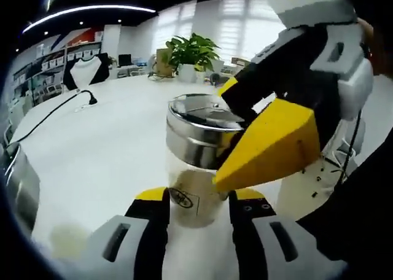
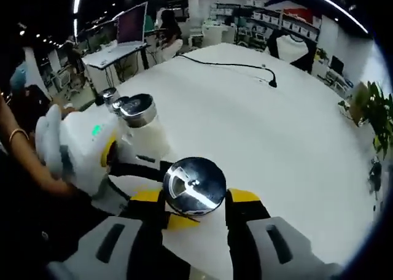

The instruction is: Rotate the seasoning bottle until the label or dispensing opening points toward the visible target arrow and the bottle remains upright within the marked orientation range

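The seasoning bottle is clear glass with a steel cap and a small printed label. It stands upright on the white table. My left gripper is shut on its glass body, one jaw on each side. The right gripper reaches in from the upper right, and its yellow finger presses on the cap. In the right gripper view the steel cap sits between the jaws of my right gripper, which is shut on it. The left gripper's white body comes in from the left.
Two more steel-capped shakers stand just behind the left gripper. A black cable with a plug lies across the far table. A potted plant stands at the table's far edge. A person's hand holds the left gripper.
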Available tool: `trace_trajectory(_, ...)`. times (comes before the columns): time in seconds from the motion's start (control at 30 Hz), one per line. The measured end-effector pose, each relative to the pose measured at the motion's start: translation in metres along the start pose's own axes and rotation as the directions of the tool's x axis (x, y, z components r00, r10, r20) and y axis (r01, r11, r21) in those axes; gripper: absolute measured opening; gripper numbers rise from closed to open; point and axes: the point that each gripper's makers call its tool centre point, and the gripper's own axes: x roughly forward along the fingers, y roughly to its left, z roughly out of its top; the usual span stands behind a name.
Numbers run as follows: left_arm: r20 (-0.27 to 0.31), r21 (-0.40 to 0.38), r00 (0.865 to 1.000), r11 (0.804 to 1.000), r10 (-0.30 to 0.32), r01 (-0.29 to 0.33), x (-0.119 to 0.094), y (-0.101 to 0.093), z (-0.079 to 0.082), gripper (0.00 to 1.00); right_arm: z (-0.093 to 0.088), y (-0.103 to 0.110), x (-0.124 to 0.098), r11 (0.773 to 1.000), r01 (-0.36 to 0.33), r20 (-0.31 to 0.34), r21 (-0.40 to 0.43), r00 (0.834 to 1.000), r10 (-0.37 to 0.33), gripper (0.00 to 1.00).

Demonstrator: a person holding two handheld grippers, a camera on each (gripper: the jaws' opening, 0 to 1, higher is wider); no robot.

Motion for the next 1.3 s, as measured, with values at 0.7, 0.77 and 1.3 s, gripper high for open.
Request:
trace_trajectory(0.7, -0.027, 0.127, 0.971, 0.962, -0.238, 0.24, -0.011, -0.001, -0.001, 0.43, 0.008, 0.013, 0.006, 0.83, -0.234, -0.047, -0.506, 0.969, 0.244, 0.38)
trace_trajectory(0.77, -0.055, 0.164, 0.966, 0.952, -0.251, 0.257, -0.013, -0.002, -0.006, 0.43, 0.007, 0.014, 0.005, 0.817, -0.275, -0.064, -0.507, 0.957, 0.282, 0.38)
trace_trajectory(1.3, -0.052, 0.03, 0.992, 0.992, -0.118, 0.12, -0.008, 0.004, -0.01, 0.37, 0.003, 0.008, 0.008, 0.906, -0.206, -0.036, -0.369, 0.978, 0.207, 0.4)
